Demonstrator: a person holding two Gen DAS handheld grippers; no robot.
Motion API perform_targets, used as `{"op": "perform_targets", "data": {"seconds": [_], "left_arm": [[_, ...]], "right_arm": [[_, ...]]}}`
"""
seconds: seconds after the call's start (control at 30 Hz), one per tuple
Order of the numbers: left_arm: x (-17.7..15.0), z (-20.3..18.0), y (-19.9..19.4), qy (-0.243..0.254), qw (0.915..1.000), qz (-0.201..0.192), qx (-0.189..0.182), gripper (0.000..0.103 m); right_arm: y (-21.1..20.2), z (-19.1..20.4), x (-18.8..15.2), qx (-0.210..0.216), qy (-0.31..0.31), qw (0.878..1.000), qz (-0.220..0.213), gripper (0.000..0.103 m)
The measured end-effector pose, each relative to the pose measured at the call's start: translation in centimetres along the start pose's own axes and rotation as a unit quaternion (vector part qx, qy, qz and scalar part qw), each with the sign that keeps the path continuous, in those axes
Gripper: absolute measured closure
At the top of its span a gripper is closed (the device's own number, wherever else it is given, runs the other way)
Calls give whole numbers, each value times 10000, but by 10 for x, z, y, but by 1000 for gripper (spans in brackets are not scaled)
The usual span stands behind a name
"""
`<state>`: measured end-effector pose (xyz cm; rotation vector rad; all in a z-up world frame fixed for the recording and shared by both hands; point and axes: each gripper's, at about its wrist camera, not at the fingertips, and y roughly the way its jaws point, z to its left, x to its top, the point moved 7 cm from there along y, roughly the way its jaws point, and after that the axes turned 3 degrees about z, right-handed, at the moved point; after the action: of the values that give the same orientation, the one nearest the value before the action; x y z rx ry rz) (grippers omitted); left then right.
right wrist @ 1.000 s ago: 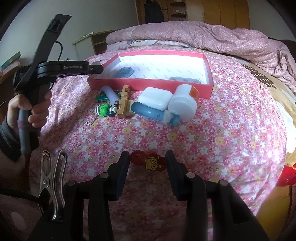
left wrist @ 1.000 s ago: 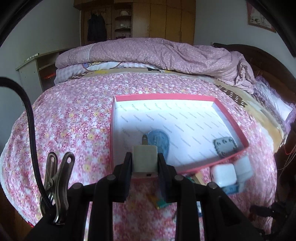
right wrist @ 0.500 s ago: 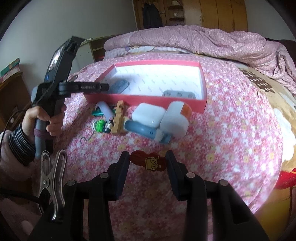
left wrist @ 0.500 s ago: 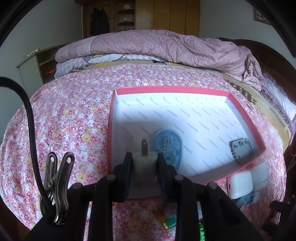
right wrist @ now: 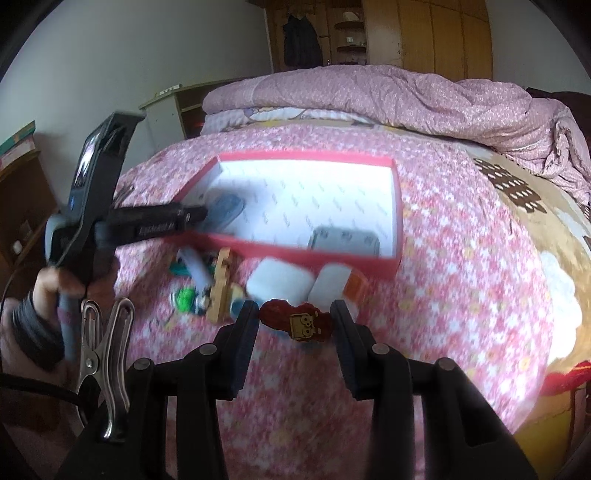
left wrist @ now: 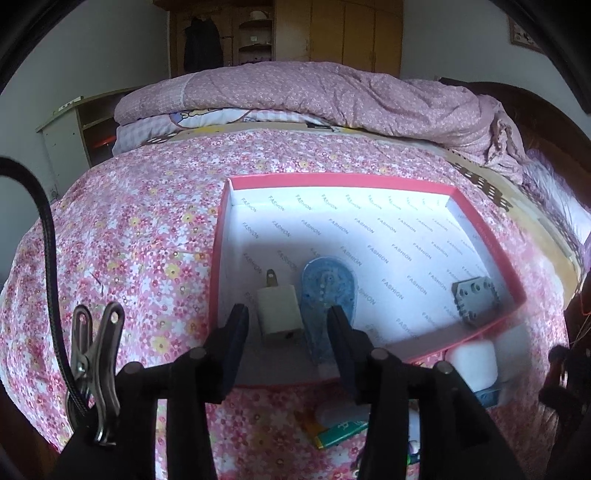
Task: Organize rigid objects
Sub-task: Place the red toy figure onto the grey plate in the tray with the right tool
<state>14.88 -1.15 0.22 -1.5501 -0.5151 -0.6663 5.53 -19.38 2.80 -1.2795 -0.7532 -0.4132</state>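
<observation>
Holding my left gripper (left wrist: 288, 332) spread over the red box (left wrist: 480, 229), I see the charger (left wrist: 279, 314) lying inside, near the left wall. My right gripper (right wrist: 293, 328) pinches a brown toy (right wrist: 295, 319).

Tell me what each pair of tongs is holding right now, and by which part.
Left tongs: nothing; open, the white charger plug lies released in the red box. Right tongs: the red-brown monkey charm, gripped across its two ends.

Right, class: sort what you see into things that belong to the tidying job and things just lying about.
Job:
red box
charger plug
blue oval case
grey block
brown figure charm
left gripper
right gripper

Lying about:
folded quilt
wardrobe
bedside shelf
</observation>
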Motion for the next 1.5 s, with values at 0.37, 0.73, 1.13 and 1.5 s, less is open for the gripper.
{"op": "perform_targets", "data": {"seconds": [0.37, 0.73, 1.13, 1.5], "left_arm": [[-6, -3, -3, -77, 9999, 96, 58, 53], [-6, -5, -13, -147, 9999, 46, -19, 51], [-7, -3, -13, -262, 9996, 116, -28, 51], [-11, -7, -25, -258, 9996, 68, -85, 51]], "right_arm": [[36, -28, 44, -35, 396, 9992, -35, 62], [81, -54, 69, -236, 552, 9977, 318, 62], [95, -57, 76, -258, 591, 9969, 455, 62], [74, -50, 66, -250, 642, 9970, 355, 54]]}}
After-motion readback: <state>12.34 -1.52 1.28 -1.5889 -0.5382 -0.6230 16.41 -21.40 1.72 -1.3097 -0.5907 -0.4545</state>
